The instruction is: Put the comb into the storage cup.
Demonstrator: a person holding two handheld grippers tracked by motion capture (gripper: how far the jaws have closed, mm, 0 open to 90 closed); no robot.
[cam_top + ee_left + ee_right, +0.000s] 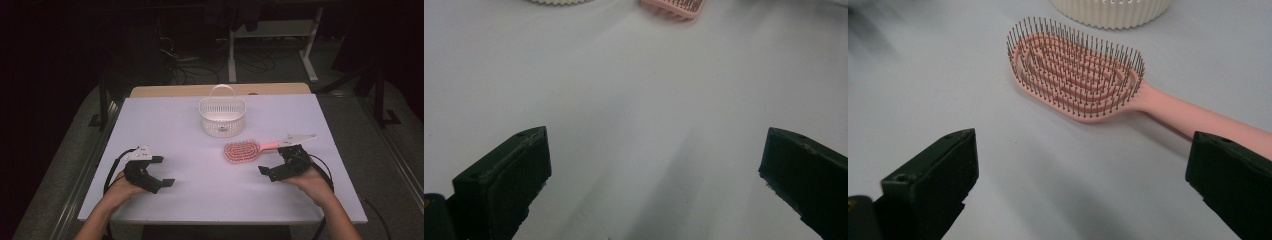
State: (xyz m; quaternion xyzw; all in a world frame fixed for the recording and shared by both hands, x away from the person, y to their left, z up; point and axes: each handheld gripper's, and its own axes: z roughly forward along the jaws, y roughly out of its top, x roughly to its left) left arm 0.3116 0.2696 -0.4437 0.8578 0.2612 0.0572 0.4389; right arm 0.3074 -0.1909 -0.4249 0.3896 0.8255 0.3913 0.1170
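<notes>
1. Desk (165, 125): a white rectangular surface seen from above, with dark floor and cables beyond its far edge.
2. Hairbrush (242, 151): pink, lying flat on the desk right of centre, bristles up, its oval head toward the middle and its handle running toward the right edge. In the right gripper view the hairbrush (1075, 75) lies just ahead of the jaws, and its handle passes behind the right-hand jaw.
3. Basket (222, 116): white, slatted, with an upright hoop handle, standing on the desk behind the hairbrush and near it, not touching.
4. Right gripper (273, 165): held in the person's right hand just beside the hairbrush handle, on its near side. Its jaws are spread wide and hold nothing (1083, 185).
5. Left gripper (161, 171): held in the person's left hand at the near left of the desk, well apart from hairbrush and basket. Its jaws are likewise spread wide over bare desk (656, 182), with the edge of the hairbrush (672, 7) far ahead.
</notes>
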